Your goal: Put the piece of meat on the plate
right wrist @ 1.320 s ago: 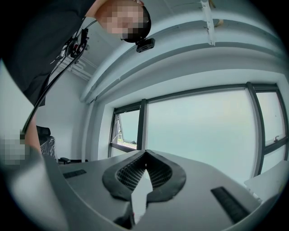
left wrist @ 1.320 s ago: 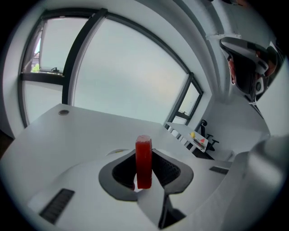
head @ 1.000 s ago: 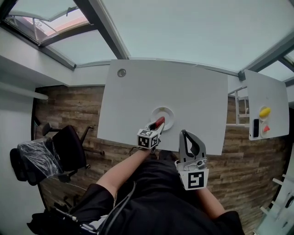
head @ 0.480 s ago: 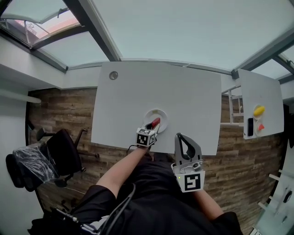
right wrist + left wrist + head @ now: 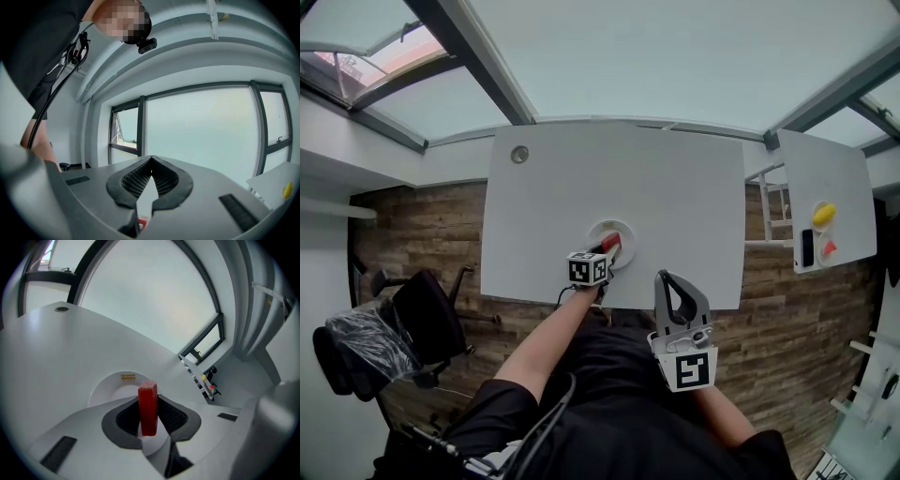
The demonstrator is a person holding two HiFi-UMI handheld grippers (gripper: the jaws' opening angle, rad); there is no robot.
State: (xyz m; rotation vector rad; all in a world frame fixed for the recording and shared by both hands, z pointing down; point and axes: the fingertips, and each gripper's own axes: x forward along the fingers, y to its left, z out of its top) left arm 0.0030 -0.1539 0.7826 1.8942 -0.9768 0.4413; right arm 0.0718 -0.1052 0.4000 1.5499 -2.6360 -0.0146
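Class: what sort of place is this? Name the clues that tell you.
Probably an office or test room: a plain white desk, a black swivel chair on wood-pattern flooring, and large windows.

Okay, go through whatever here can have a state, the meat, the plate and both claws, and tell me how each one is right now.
left claw: shut on the piece of meat
piece of meat: held over the plate, not released
plate: on the white table, nothing lying in it
right claw: shut, nothing in it
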